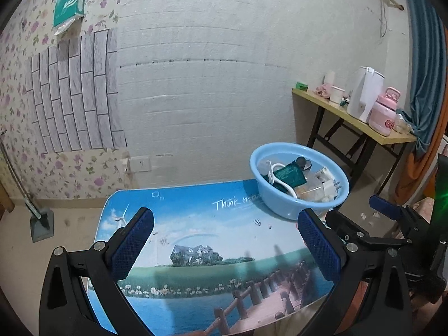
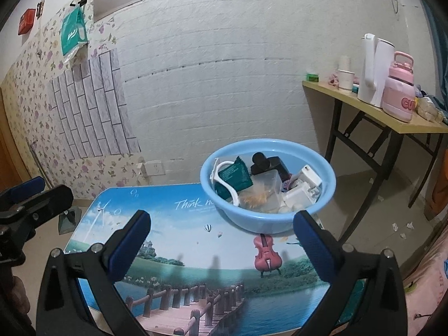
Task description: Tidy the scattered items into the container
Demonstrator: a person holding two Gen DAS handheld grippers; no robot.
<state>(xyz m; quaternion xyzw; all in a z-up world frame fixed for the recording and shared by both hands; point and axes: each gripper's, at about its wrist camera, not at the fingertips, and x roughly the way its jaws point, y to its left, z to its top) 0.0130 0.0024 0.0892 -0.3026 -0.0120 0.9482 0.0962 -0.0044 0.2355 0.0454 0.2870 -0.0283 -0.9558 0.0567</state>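
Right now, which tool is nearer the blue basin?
Right, by a small margin. The right tool faces the blue basin almost head-on; the left tool is beside it, basin off to its right.

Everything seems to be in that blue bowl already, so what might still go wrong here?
Two things, I'd guess. The blue basin sits at the far right corner of the small printed table, so a nudge from the open right gripper just in front of it might push it off. It is also heaped: the white plug adapter rides near the rim and could tumble out if the basin gets bumped.
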